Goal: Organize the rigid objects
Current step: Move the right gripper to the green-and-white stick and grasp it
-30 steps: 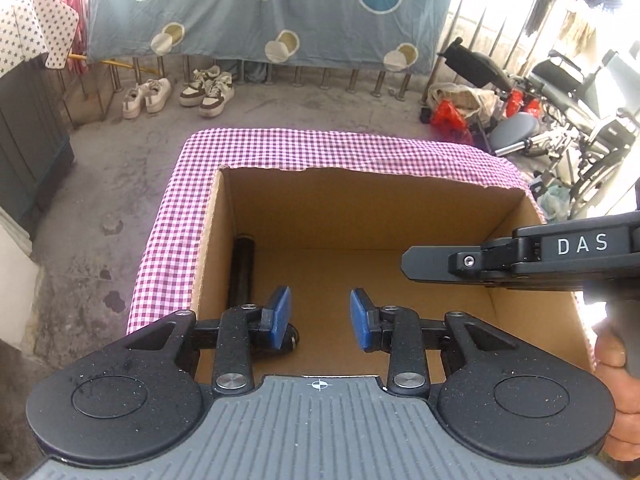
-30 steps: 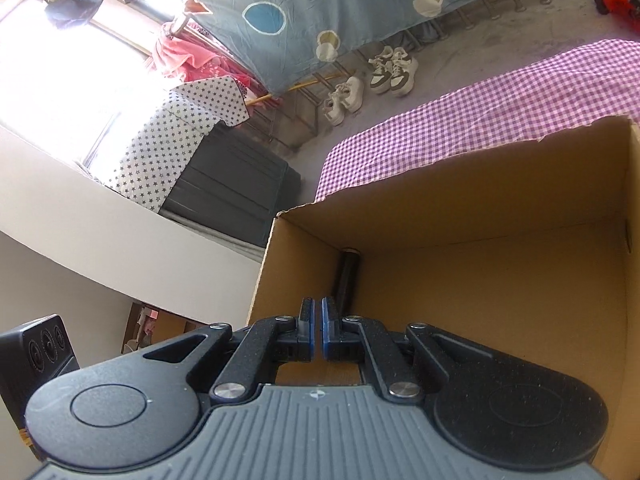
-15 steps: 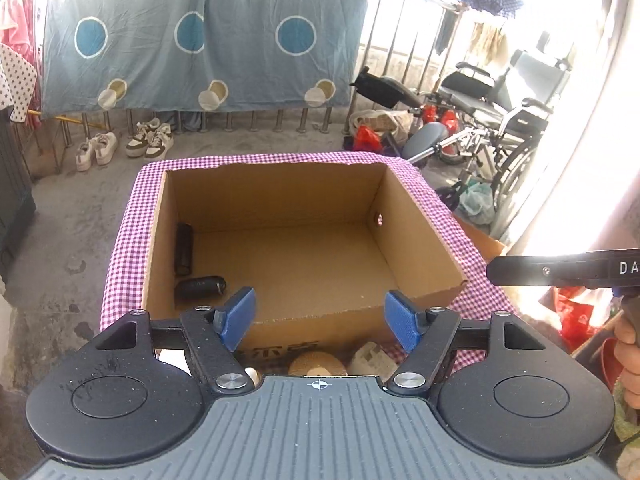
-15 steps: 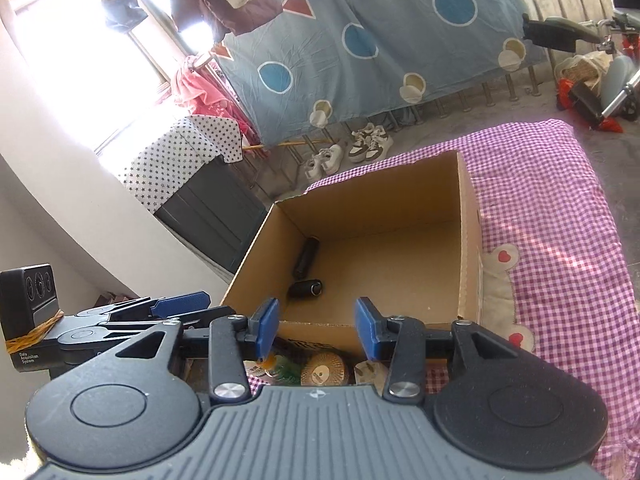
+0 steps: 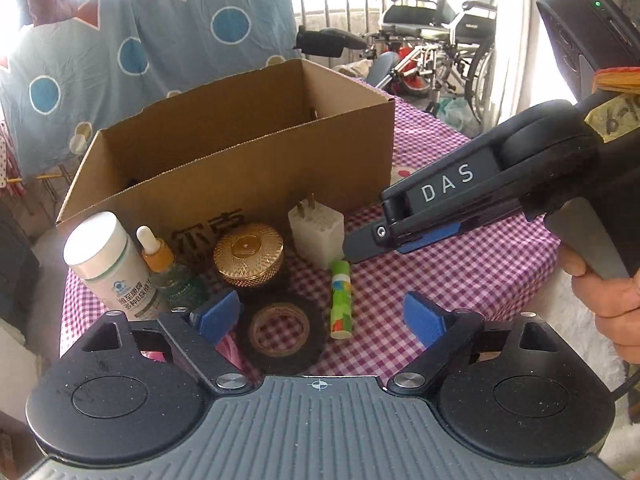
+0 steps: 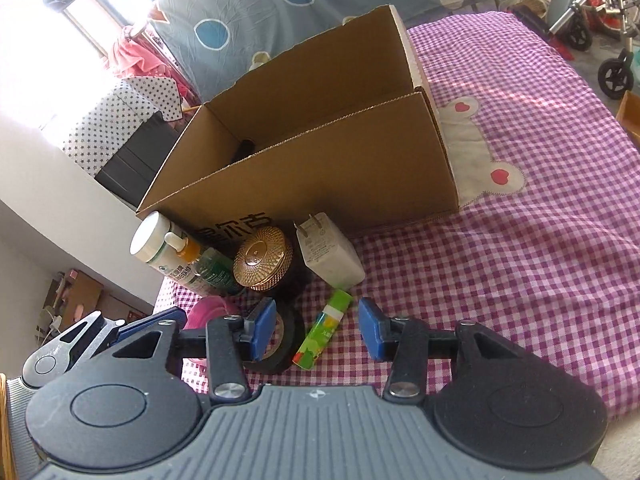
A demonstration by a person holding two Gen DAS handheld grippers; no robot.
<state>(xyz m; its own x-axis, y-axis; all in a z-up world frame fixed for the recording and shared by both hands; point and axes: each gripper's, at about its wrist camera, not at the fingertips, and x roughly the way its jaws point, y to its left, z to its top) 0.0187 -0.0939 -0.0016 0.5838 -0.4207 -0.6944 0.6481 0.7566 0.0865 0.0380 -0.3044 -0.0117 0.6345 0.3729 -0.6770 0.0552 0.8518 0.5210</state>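
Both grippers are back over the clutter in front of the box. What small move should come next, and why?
Probably ease the right gripper down around the green tube and close. The tube lies loose on the checked cloth between its open pads, beside the black tape roll, and still outside the cardboard box.

Left gripper (image 5: 318,314) in foreground, jaws wide apart and just been opening, nothing gripped. Between its blue pads (image 5: 218,312), on a checked cloth (image 5: 460,280), lie a black tape roll (image 5: 280,332) and, to its right, a green tube (image 5: 341,300) on its side. Just beyond: gold lid (image 5: 248,254), white plug (image 5: 316,232) w/ prongs up, dropper bottle (image 5: 160,260), white jar (image 5: 108,264) far left. Behind them an open cardboard box (image 5: 240,164). From the right, right gripper (image 5: 360,246) held by a hand (image 5: 608,292), its tip touching or just beside the plug; its jaw state can't be told.
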